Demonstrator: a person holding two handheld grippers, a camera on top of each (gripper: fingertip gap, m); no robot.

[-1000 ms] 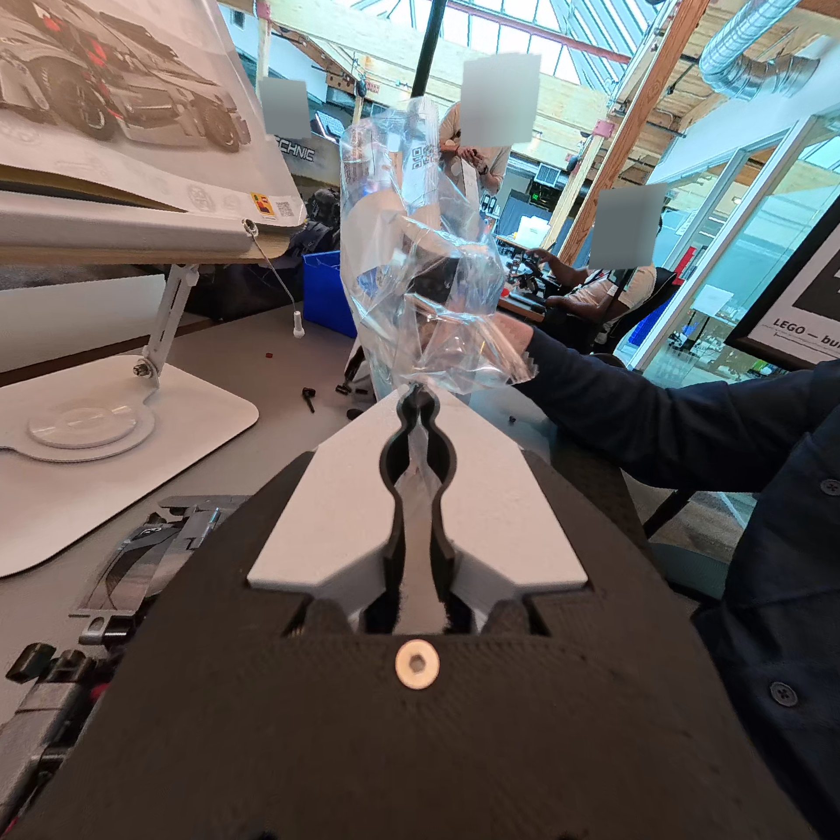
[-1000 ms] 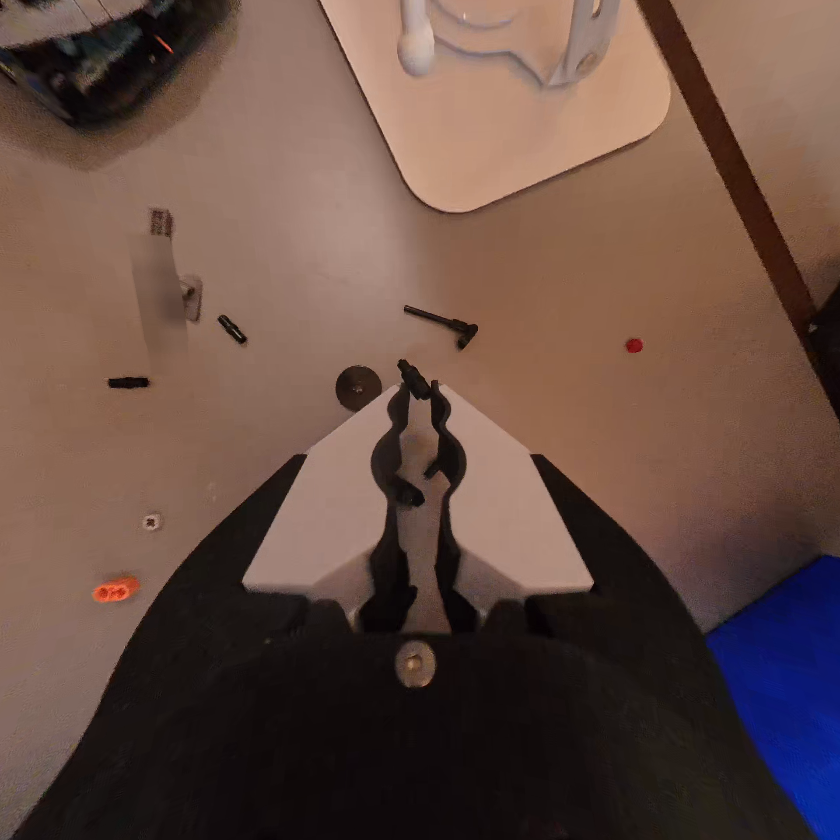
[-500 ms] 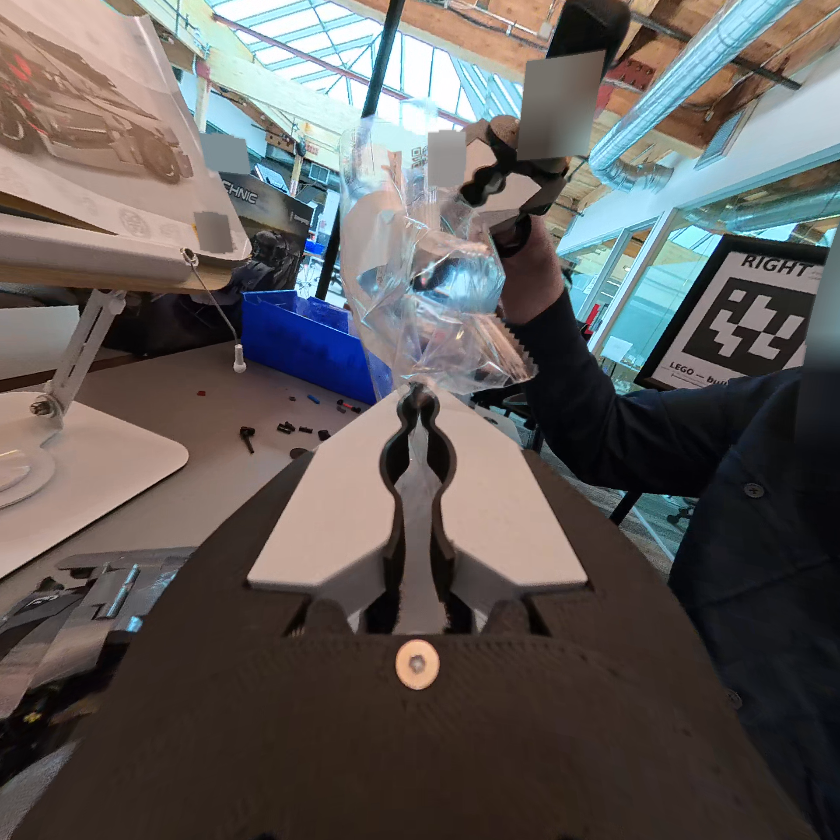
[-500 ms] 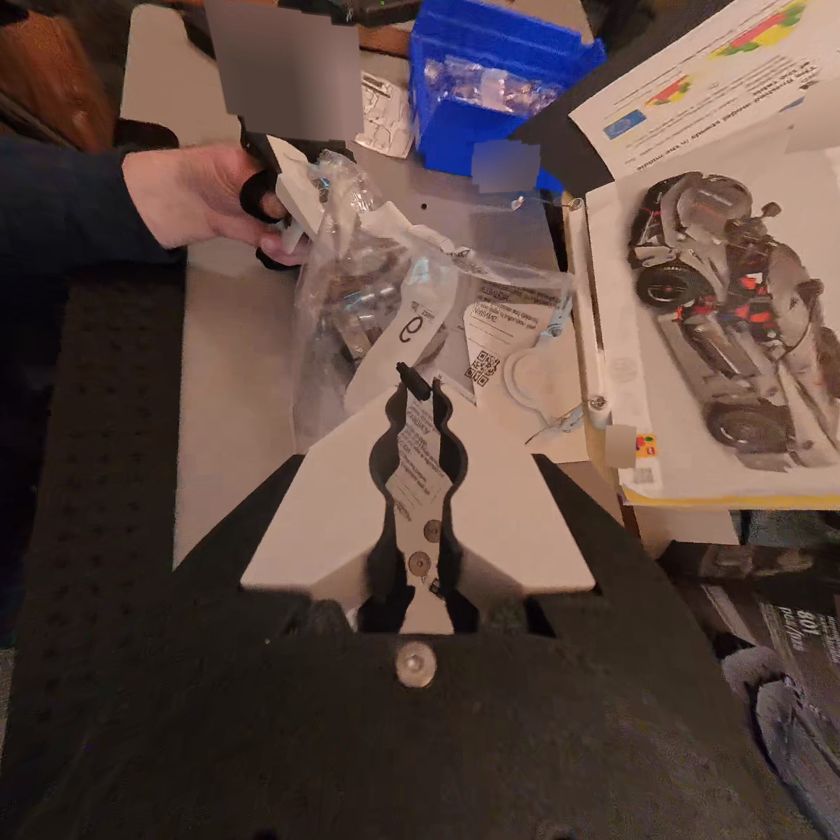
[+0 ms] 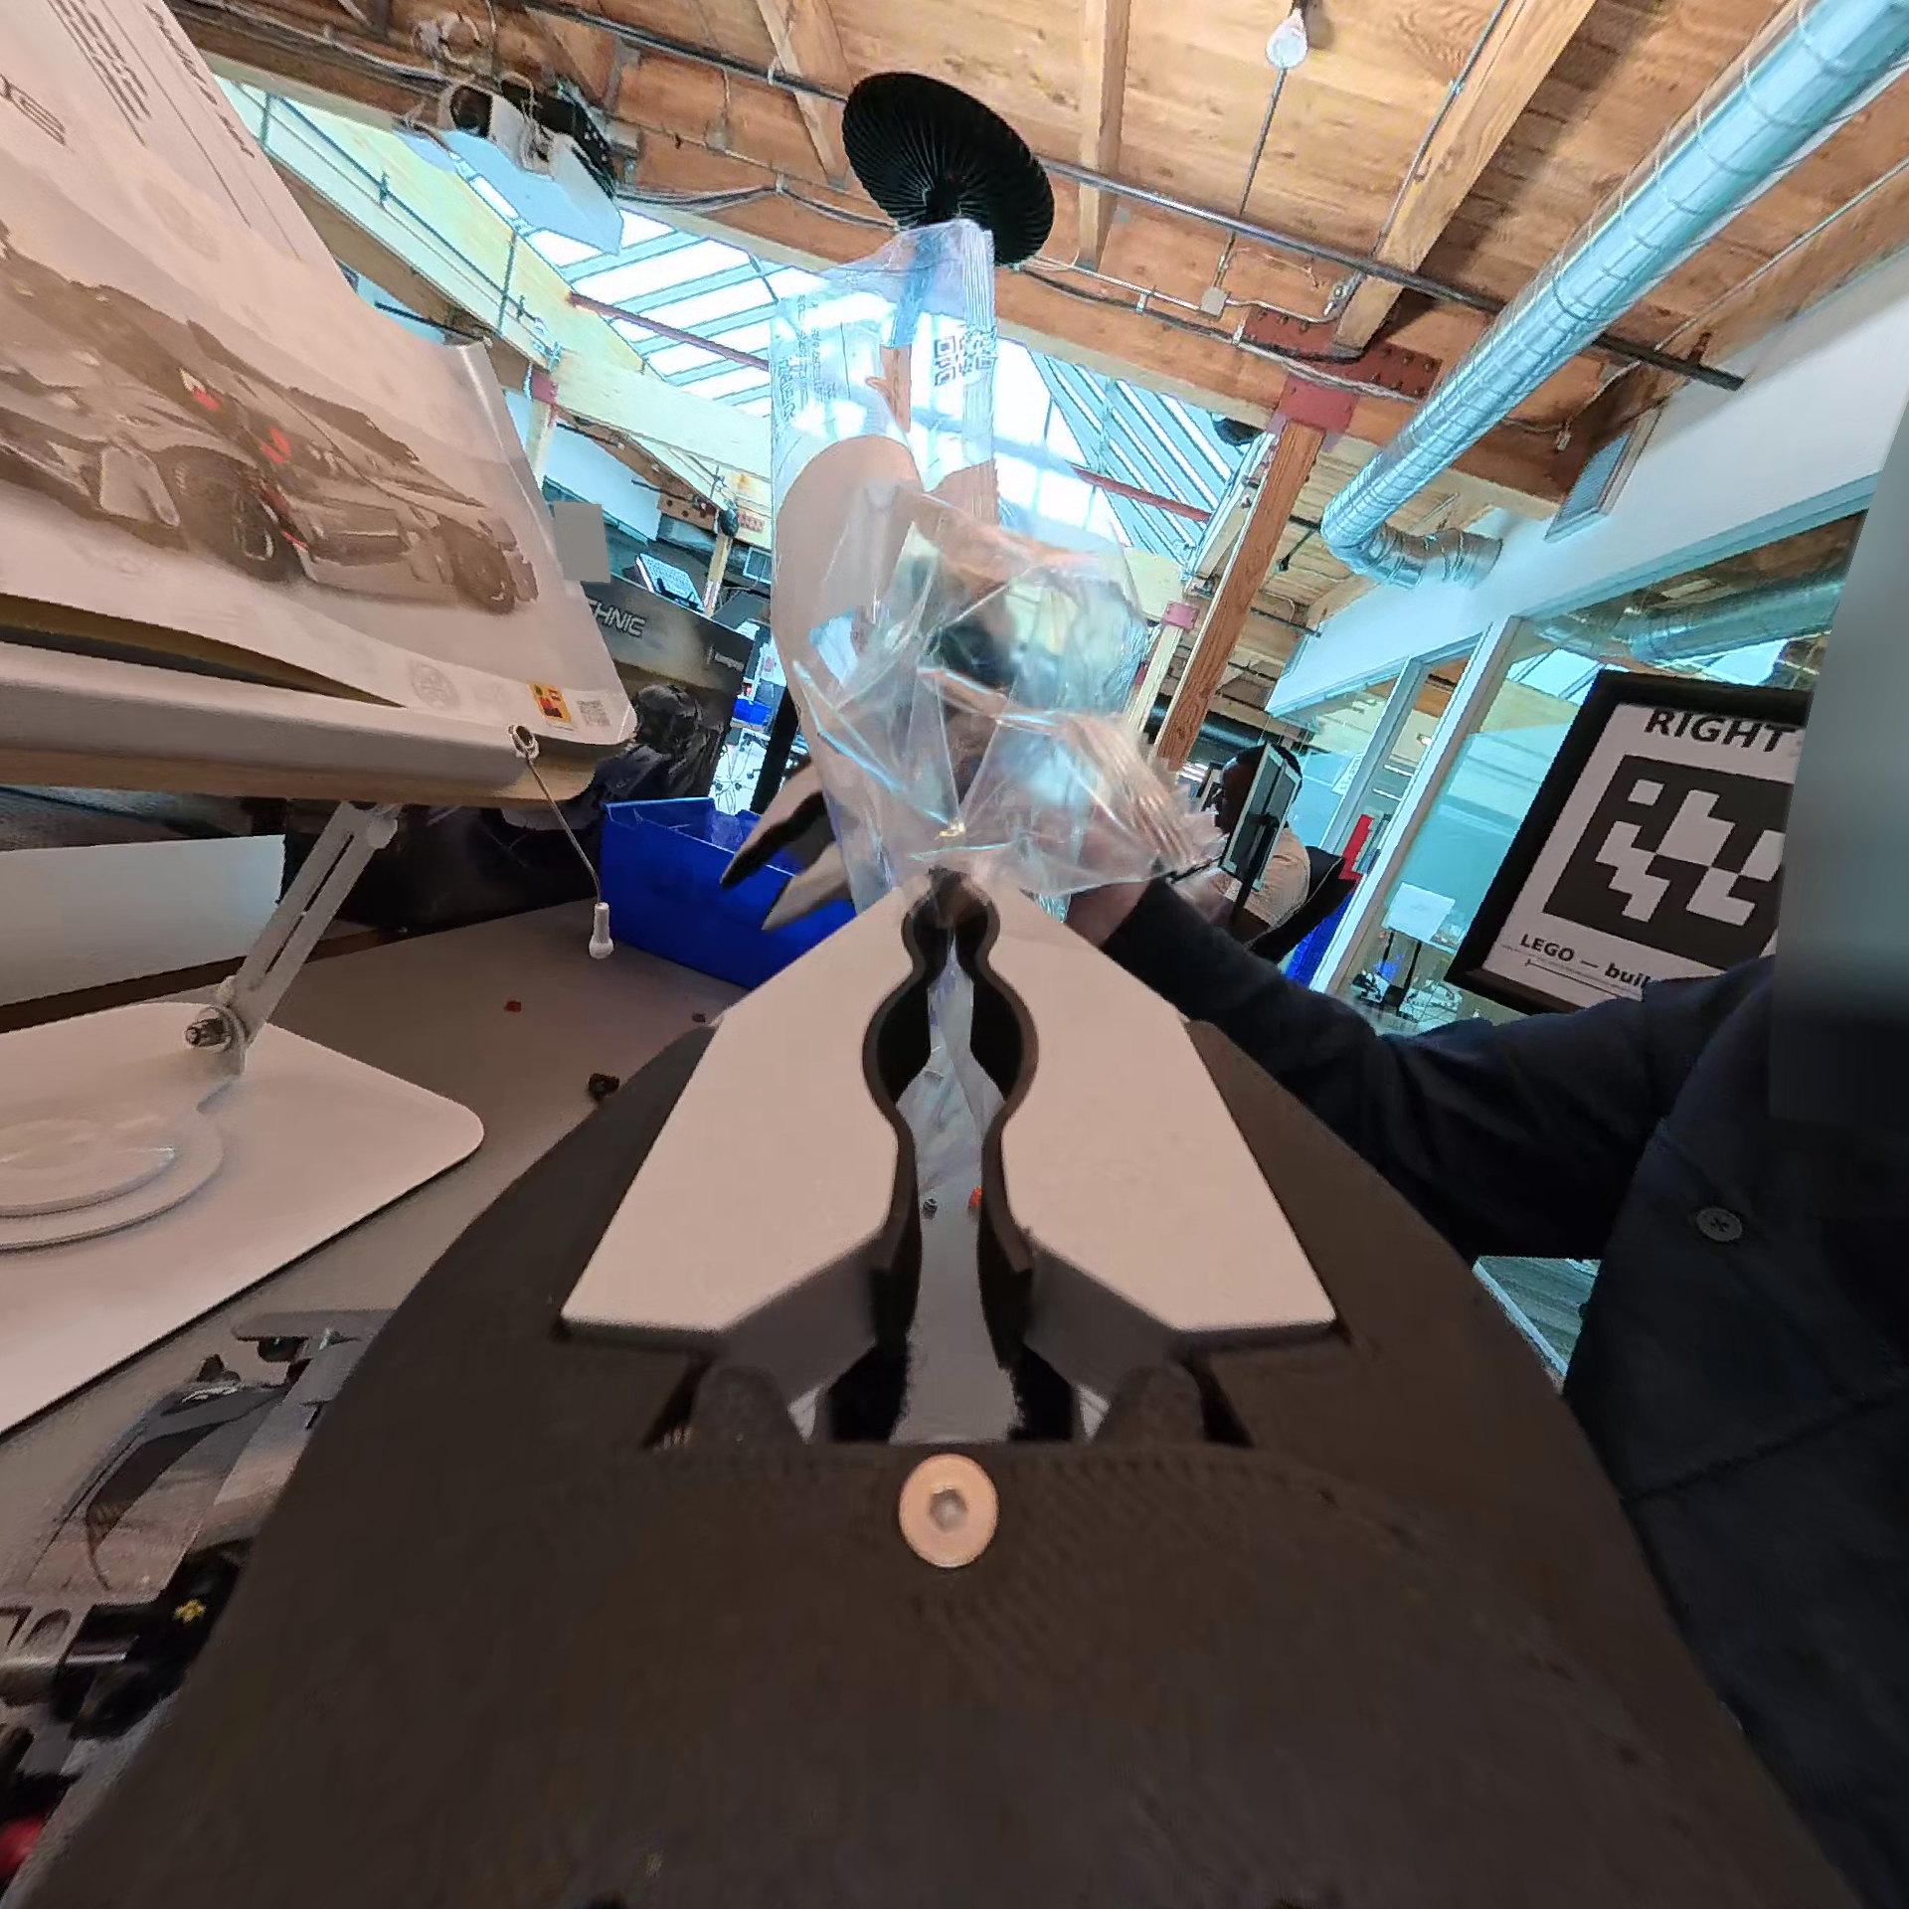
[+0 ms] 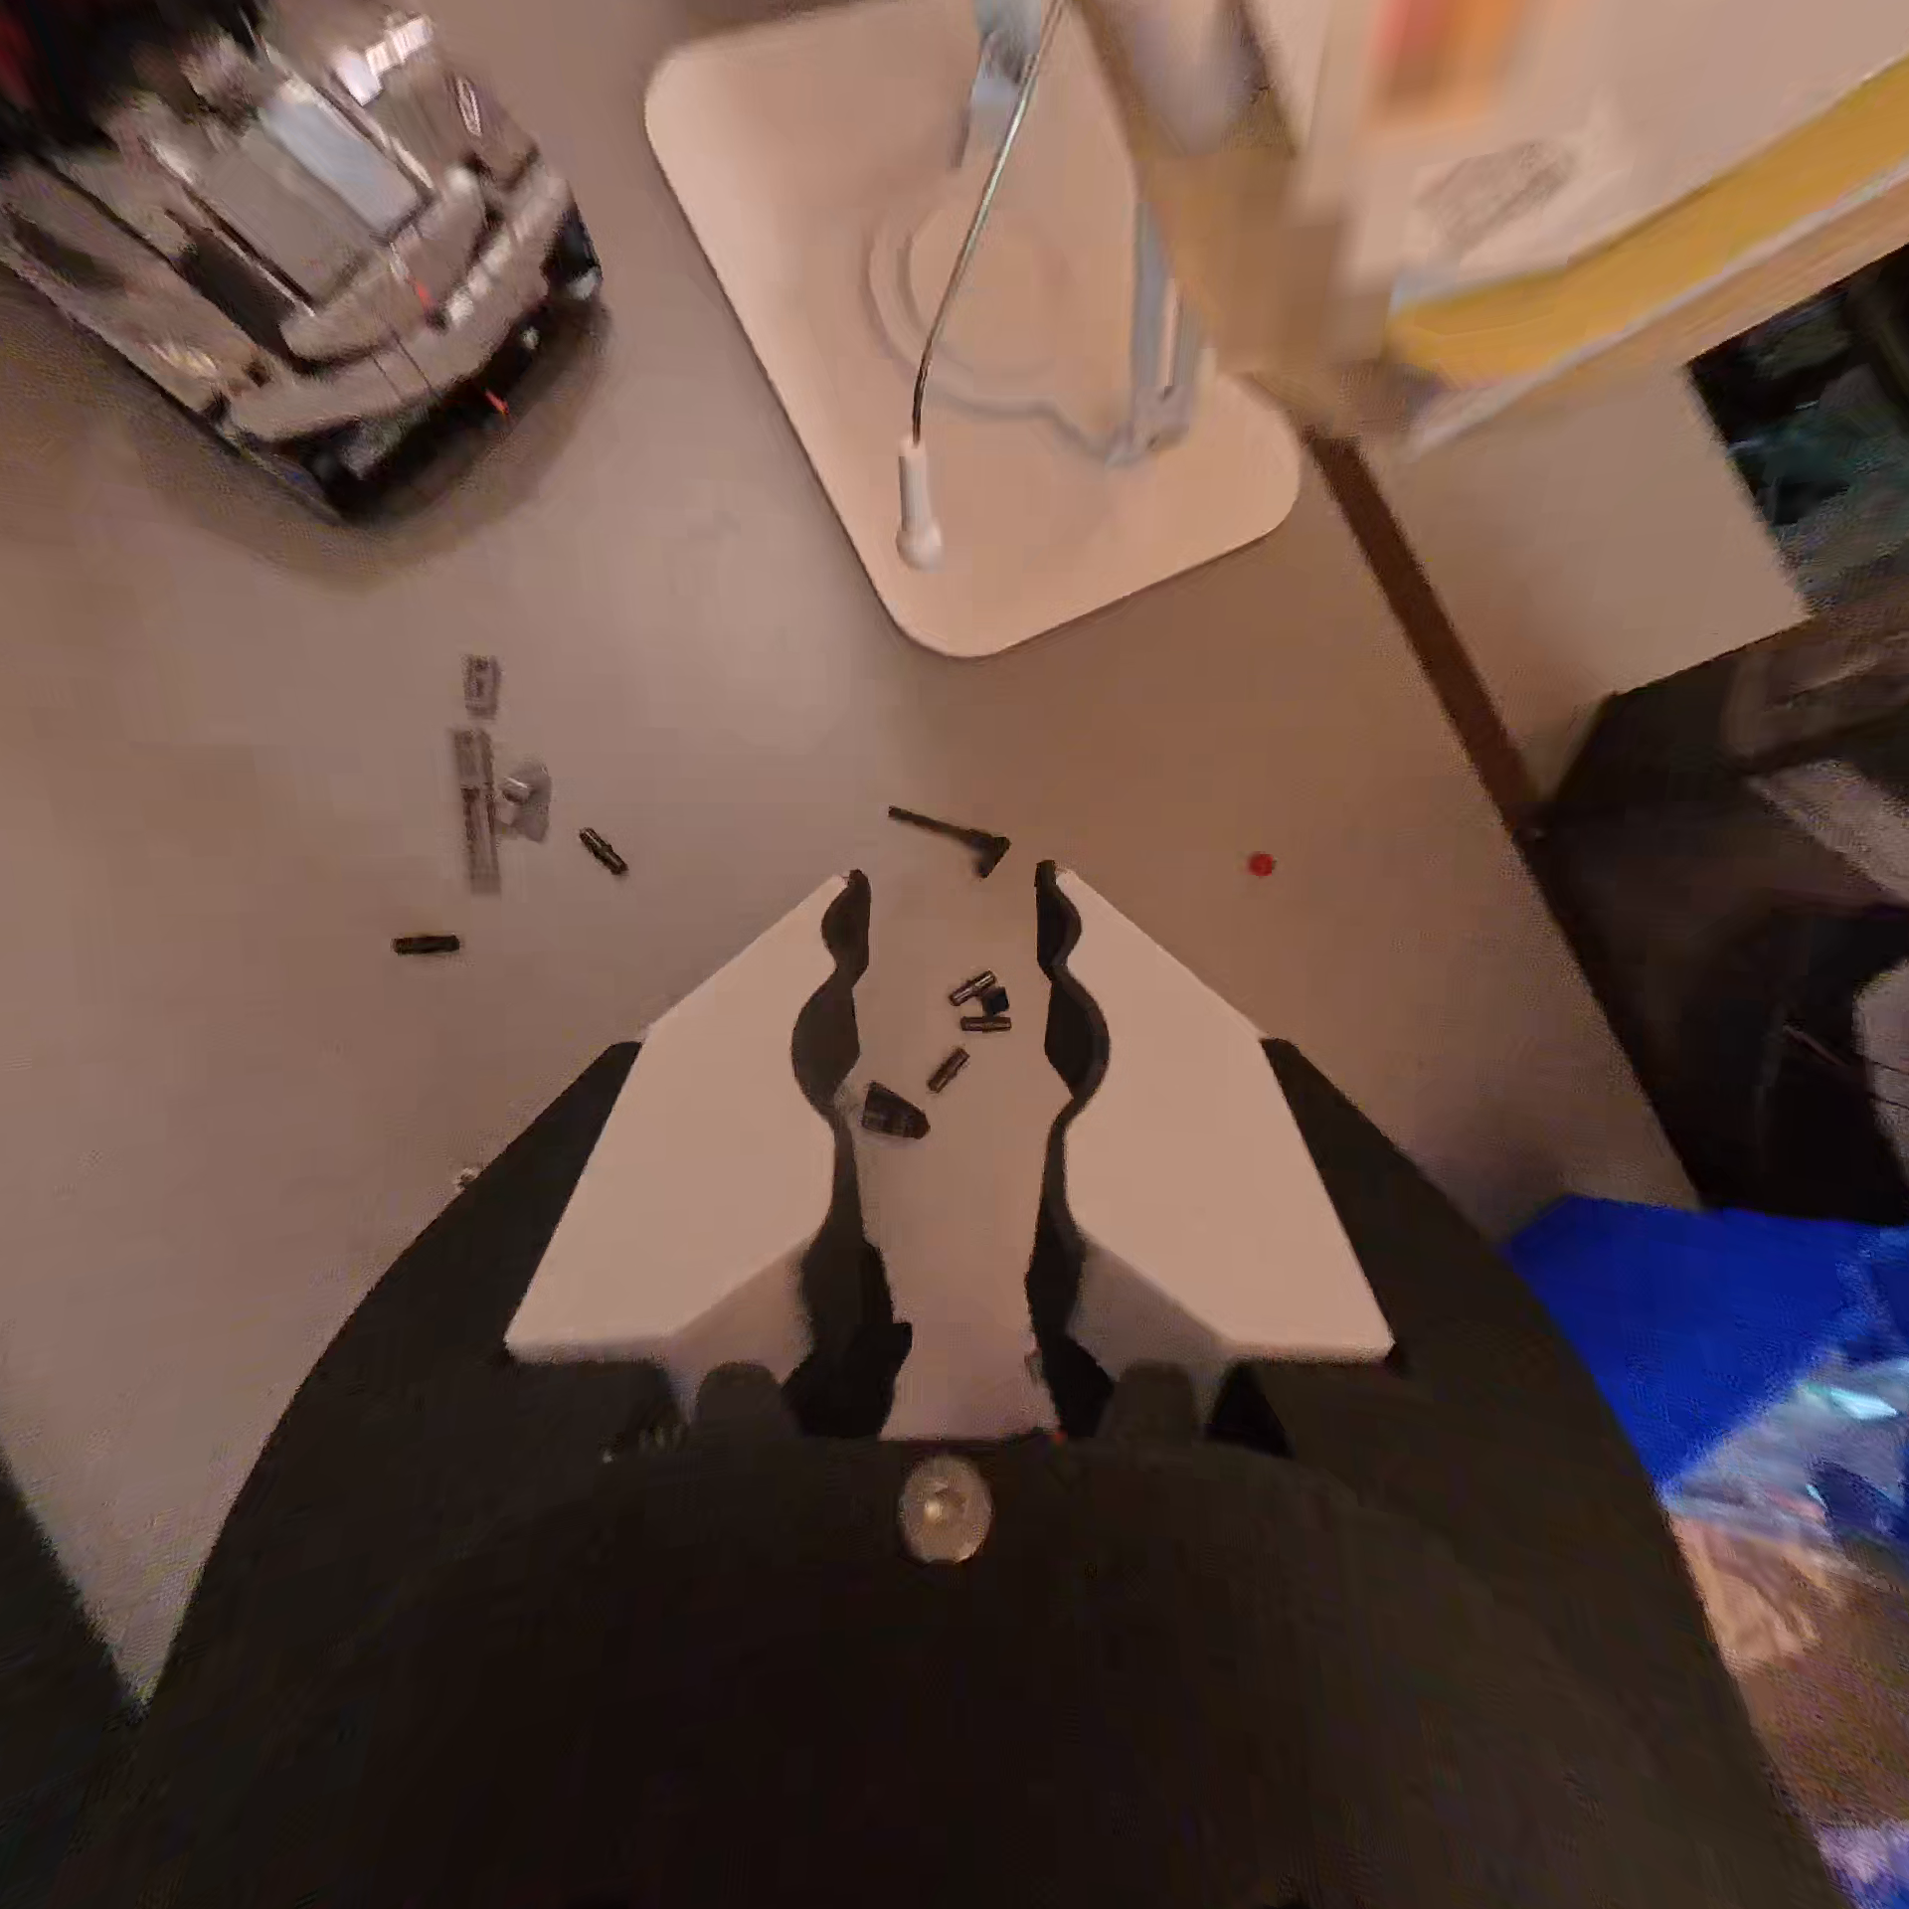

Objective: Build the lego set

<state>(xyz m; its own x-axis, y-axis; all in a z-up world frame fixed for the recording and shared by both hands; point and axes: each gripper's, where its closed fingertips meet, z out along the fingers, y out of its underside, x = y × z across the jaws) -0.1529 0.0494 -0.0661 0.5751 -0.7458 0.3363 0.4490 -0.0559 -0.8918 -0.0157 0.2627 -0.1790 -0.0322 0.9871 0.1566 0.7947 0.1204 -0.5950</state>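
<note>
Pinching a clear plastic bag (image 5: 930,640) at its lower edge, the left gripper (image 5: 948,909) is holding it upright in the centre of the left wrist view, jaws closed on the film, bag rising toward the top of the frame. Behind the bag, a person's arm in a dark sleeve (image 5: 1343,1064) is reaching in from the right of the frame, and the tips of the other gripper are poking out just left of the bag. An instruction booklet (image 5: 258,496) is sitting on a white stand (image 5: 207,1116) at upper left; a blue bin (image 5: 682,888) is lying mid-frame behind. In the right wrist view, the right gripper (image 6: 950,878) is hovering over the grey table (image 6: 258,1085) with jaws spread wide and nothing between them. Small black pins (image 6: 976,1007) are showing on the table in the gap between the fingers, a longer black axle piece (image 6: 950,832) lying just past the tips, a red stud (image 6: 1258,865) to the right. A silver lego car (image 6: 289,258) is sitting at upper left, blurred.
</note>
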